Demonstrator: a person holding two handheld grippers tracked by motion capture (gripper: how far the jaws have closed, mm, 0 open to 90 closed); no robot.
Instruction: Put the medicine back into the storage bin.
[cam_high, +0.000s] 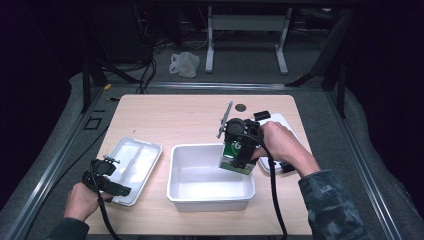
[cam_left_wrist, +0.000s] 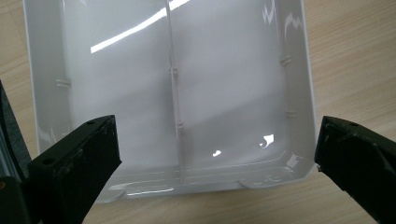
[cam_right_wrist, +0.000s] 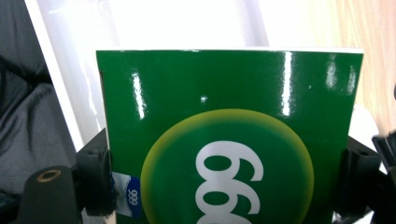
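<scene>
Wooden table (cam_high: 165, 120) under dim light: right gripper (cam_high: 239, 152) clamps a glossy green carton (cam_right_wrist: 229, 140), likely light, stiff, slippery, by its side edges above the white bin (cam_high: 210, 192); left gripper (cam_left_wrist: 215, 154) hangs wide open over a divided tray (cam_left_wrist: 173, 74).

- White plastic bag (cam_high: 184, 64) on the grey floor, upper centre of the high view.
- White table-frame legs (cam_high: 245, 37) behind it.
- Dark round grommet (cam_high: 241, 107) near the tabletop's far edge.
</scene>
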